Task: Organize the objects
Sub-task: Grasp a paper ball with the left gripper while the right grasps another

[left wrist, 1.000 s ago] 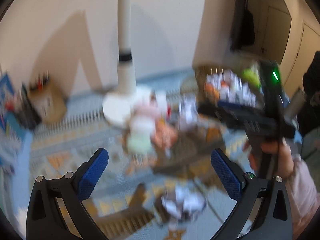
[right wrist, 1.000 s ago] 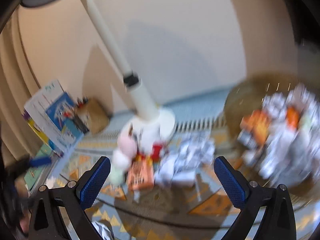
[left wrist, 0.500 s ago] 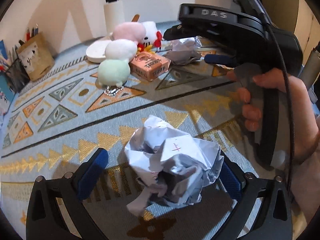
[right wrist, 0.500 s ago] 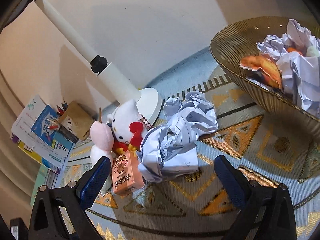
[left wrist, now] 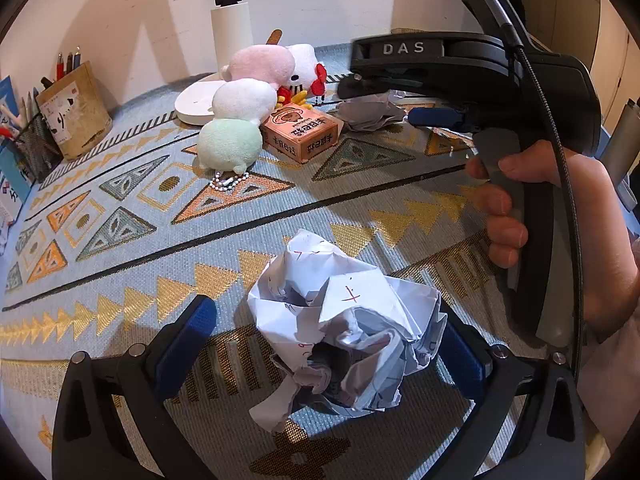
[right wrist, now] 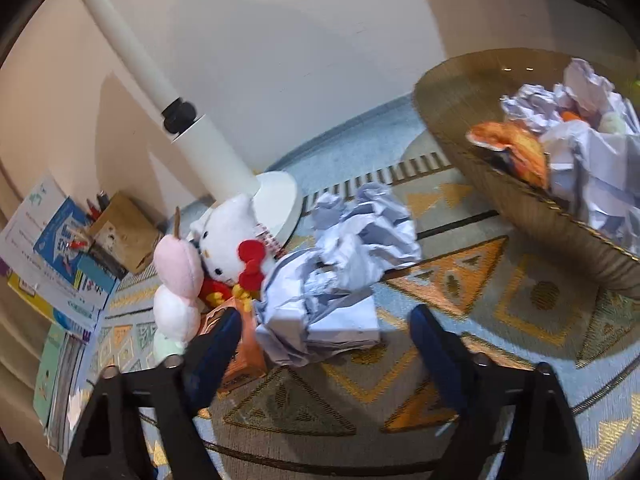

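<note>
Left gripper spread wide around a crumpled paper ball on the patterned rug, right gripper also agape, facing a second paper wad, wicker basket of paper nearby

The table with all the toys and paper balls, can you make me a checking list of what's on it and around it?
Surface: patterned cloth, flat.
Job's things: crumpled paper ball between the left gripper fingers; paper wad ahead of the right gripper; basket holding paper.
Clutter: plush toys, orange box, lamp base.
Grippers: both open, neither clamped yet.
Cables: black cable on right gripper's handle.
Surroundings: pen holder, booklets, wall.
</note>
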Tool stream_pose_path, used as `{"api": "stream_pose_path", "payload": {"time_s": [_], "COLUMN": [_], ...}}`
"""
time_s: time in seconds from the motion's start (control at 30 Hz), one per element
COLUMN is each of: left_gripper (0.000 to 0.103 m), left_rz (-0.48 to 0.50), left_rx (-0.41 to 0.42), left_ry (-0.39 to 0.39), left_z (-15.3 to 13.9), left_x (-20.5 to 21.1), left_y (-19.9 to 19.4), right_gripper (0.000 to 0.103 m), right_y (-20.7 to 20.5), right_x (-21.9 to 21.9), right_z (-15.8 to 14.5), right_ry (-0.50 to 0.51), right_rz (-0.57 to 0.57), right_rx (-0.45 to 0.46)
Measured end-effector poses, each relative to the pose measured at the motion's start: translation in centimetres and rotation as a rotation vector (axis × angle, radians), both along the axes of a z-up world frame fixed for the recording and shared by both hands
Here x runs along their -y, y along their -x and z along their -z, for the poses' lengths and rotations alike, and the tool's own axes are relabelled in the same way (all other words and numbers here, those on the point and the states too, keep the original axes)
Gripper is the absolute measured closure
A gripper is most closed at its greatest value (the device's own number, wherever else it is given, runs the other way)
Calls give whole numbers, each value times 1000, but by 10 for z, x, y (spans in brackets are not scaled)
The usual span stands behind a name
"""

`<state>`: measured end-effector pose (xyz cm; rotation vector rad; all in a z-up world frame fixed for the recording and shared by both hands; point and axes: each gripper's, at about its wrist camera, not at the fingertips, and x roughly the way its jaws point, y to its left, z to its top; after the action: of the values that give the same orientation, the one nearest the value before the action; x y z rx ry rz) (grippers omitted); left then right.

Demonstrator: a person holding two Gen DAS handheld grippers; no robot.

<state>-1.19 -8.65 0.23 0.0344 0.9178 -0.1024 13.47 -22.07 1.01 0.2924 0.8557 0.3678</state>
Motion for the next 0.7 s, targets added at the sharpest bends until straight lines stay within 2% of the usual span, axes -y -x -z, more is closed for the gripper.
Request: {"api": "stream_pose_path", "payload": {"time_s": [0.07, 0.1, 0.17, 0.2, 0.23, 0.27, 0.3, 0.4, 0.7], "left_gripper": [0, 0, 0, 4, 14, 47, 53, 53, 53], "left_rz": [0, 1, -1, -4, -6, 1, 4, 2, -110], "left_rx": [0, 0, 1, 3, 16, 46, 61, 70, 79], "left_ry": [0, 0, 1, 2, -1, 2, -1, -19, 75], "left_z": [0, 0, 0, 3, 1, -3, -3, -4, -6], "left_x": [-1, -1, -2, -3, -3, -2, 0, 1, -28], "left_y": [0, 0, 0, 0, 2, 7, 12, 14, 17], "right_gripper": [39, 48, 48, 49, 49, 50, 50, 50, 50], "right_y": [0, 0, 0, 0, 1, 2, 3, 7, 30], "right_x": [7, 10, 15, 17, 17, 17, 17, 11, -9], "right_z": [1, 2, 3, 4, 3, 3, 1, -3, -27], "right_ry": [-20, -33, -68, -76, -77, -74, -65, -57, 9], "right_rz": [23, 27, 25, 27, 27, 27, 26, -1, -60], "right_rx": [-3, -4, -9, -7, -6, -2, 4, 31, 180]}}
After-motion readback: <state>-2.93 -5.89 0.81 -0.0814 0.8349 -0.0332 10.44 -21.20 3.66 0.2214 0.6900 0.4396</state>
